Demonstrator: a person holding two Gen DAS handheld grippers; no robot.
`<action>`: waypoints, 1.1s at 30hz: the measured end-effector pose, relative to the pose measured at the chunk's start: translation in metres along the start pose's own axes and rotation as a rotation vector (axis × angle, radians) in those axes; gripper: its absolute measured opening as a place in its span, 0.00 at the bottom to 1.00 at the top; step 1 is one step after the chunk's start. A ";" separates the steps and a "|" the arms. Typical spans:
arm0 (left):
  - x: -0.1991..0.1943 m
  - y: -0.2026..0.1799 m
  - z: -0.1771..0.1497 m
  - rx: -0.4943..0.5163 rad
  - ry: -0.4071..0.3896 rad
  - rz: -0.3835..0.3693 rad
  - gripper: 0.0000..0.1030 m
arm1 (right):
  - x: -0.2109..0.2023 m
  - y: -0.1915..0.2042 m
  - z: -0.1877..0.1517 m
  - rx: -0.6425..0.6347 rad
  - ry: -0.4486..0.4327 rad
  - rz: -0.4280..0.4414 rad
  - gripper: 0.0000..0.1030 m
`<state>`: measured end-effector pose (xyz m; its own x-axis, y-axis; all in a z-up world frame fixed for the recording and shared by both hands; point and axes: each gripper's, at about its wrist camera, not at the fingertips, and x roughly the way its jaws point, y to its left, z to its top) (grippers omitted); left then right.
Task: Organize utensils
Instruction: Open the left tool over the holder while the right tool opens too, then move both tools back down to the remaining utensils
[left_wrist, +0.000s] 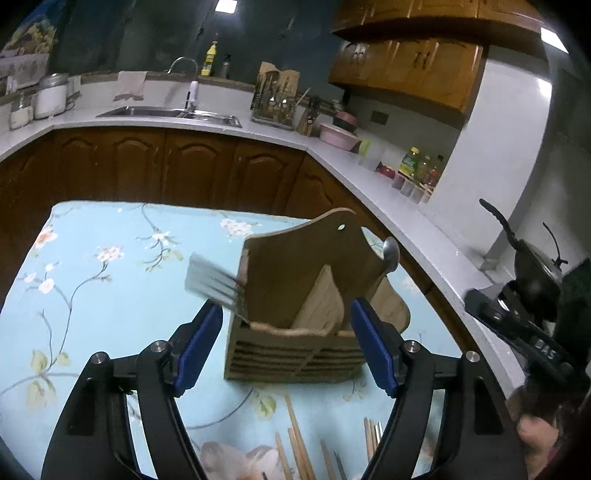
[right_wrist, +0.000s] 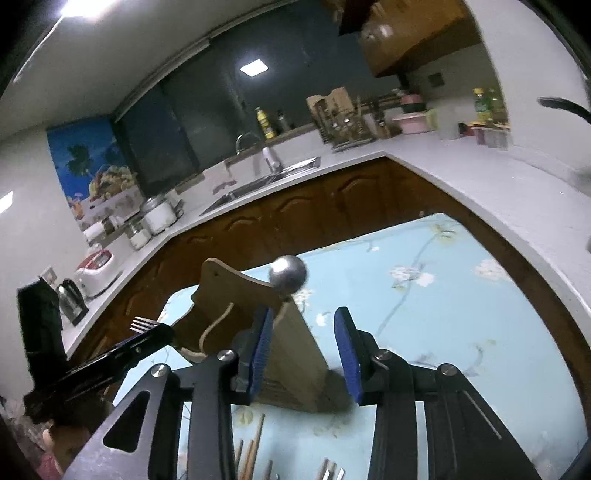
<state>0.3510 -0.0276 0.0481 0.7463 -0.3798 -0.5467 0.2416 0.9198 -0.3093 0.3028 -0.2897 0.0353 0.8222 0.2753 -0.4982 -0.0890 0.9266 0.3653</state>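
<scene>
Wooden utensil caddy (left_wrist: 295, 332) stands upright on the bench w/ a light-blue floral cloth (left_wrist: 110, 295), tall shaped backboard w/ a hang hole toward the far side, slatted front wall facing the left wrist cam, a slanted wooden divider splitting it into left & right compartments. Left tongs (left_wrist: 286, 347) are released, blue pads set wide either side of the caddy's front, nothing pressed between them. A metal fork (left_wrist: 214, 288) sits in the left compartment, handle end down inside, tines up & leaning out to the left past the caddy's edge; its long axis runs diagonal, low-right to high-left, blurred. A metal spoon (left_wrist: 390, 254) stands in the right compartment, near upright, bowl at top poking above the side wall, handle hidden inside. Right tongs (right_wrist: 304, 354) are also apart, not gripping: the left pad is just beside the caddy's side wall, the right pad is clear over the cloth; whether the left pad touches the wood, can't tell. In the right wrist cam the spoon bowl shows round above the backboard edge, beyond the pads and not between them, and the fork tines peek out past the left tongs' black arm at the left. Several wooden chopsticks (left_wrist: 299, 443) lie on the cloth near the caddy on the cam side, long axes roughly toward it, w/ a few metal utensil ends (left_wrist: 378, 434) beside them, too cut off to name. Behind: grey counter (left_wrist: 332, 147), sink (left_wrist: 170, 112), brown cabinets.
</scene>
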 end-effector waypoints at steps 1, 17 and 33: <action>-0.003 0.001 -0.003 -0.005 0.000 0.003 0.74 | -0.007 -0.004 -0.003 0.010 -0.005 -0.006 0.39; -0.103 0.020 -0.071 -0.105 -0.055 0.021 0.85 | -0.094 0.004 -0.055 0.015 -0.056 0.033 0.72; -0.158 0.019 -0.132 -0.128 -0.090 0.093 0.94 | -0.135 0.042 -0.113 -0.176 -0.113 -0.041 1.00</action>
<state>0.1558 0.0365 0.0263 0.8159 -0.2777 -0.5072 0.0919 0.9282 -0.3605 0.1245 -0.2592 0.0291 0.8840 0.2153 -0.4150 -0.1428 0.9696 0.1988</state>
